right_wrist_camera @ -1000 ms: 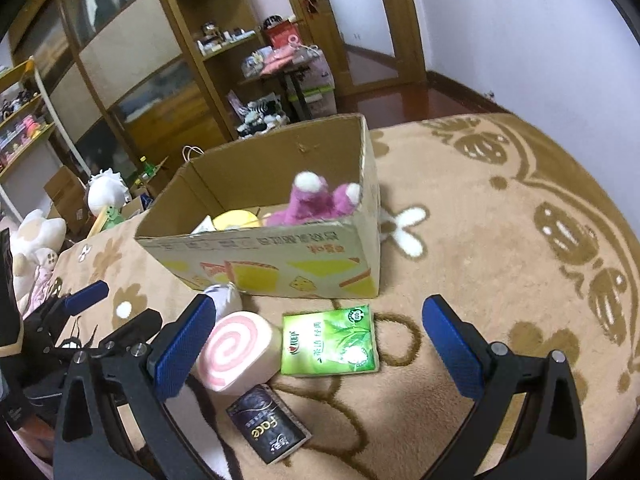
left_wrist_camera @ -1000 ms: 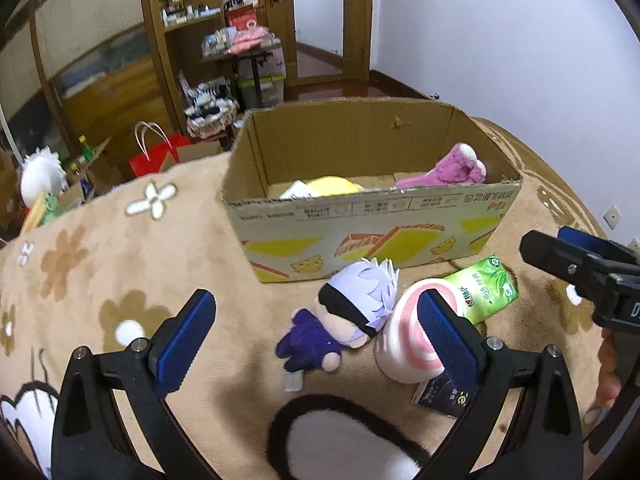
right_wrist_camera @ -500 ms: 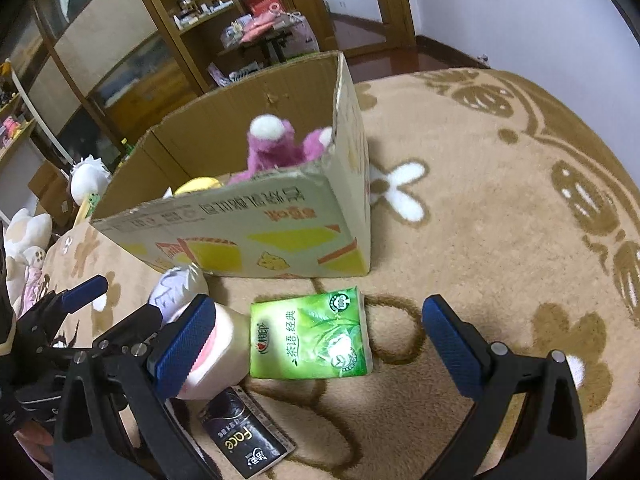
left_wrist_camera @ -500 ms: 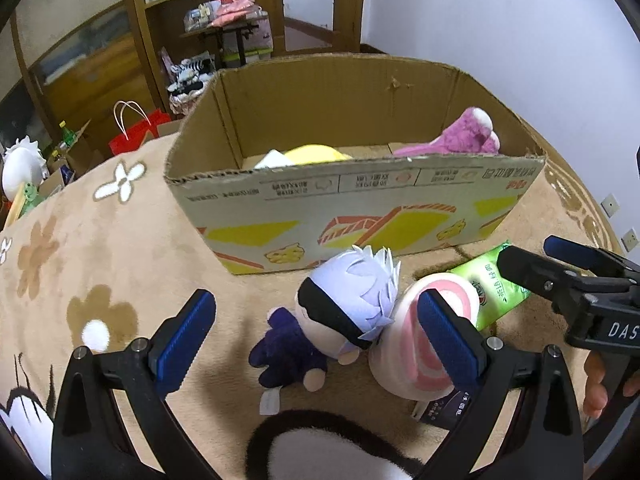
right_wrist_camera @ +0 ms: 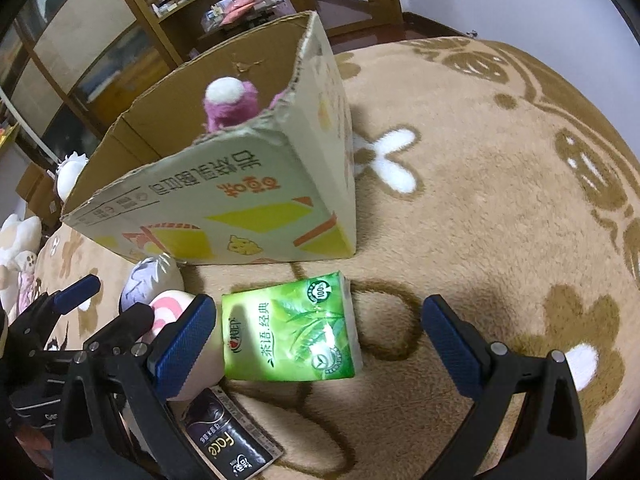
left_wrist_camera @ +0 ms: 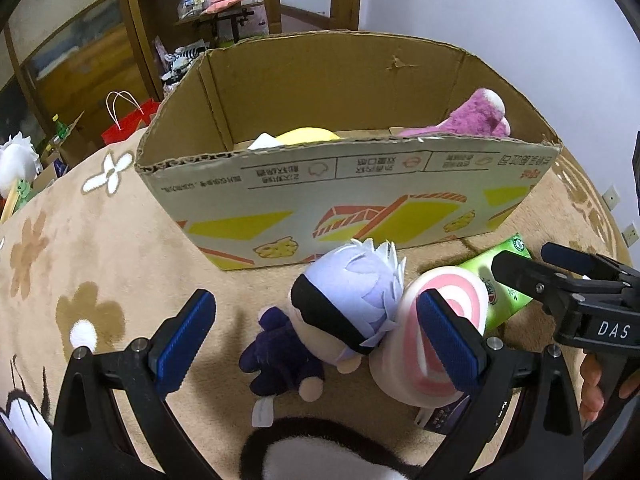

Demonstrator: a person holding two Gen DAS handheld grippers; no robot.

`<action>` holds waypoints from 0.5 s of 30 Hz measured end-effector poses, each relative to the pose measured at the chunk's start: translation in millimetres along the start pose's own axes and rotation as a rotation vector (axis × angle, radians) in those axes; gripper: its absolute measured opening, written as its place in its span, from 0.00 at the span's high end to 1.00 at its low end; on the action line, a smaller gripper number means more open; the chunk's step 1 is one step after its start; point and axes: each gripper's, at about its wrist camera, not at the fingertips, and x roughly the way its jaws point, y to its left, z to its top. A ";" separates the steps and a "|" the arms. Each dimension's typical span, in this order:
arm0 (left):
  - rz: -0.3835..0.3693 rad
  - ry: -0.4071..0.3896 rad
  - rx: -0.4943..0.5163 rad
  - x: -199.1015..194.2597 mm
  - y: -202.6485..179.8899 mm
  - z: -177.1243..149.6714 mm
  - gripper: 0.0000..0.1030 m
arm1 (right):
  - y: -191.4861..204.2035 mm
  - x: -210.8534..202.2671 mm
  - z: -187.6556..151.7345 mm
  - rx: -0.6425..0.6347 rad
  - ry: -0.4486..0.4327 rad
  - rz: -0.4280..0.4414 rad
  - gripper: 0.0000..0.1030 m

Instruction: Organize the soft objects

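Left wrist view puts our left gripper (left_wrist_camera: 316, 334), jaws wide, around the doll (left_wrist_camera: 340, 320) on the rug (left_wrist_camera: 100, 248), just near of the box (left_wrist_camera: 352, 184). We judge this the reach-and-grasp step; next we need to lower and close on its head. The doll lies with its long axis running from head, far right, to purple body, near left. Our right gripper (right_wrist_camera: 320, 340), jaws wide, frames the green tissue pack (right_wrist_camera: 290, 330); the pink roll cushion (left_wrist_camera: 436, 344) touches the doll.
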 end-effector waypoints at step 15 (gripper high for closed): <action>-0.036 0.024 -0.070 8.9 16.3 7.0 0.03 | -8.2 5.2 2.5 0.023 0.023 0.007 0.00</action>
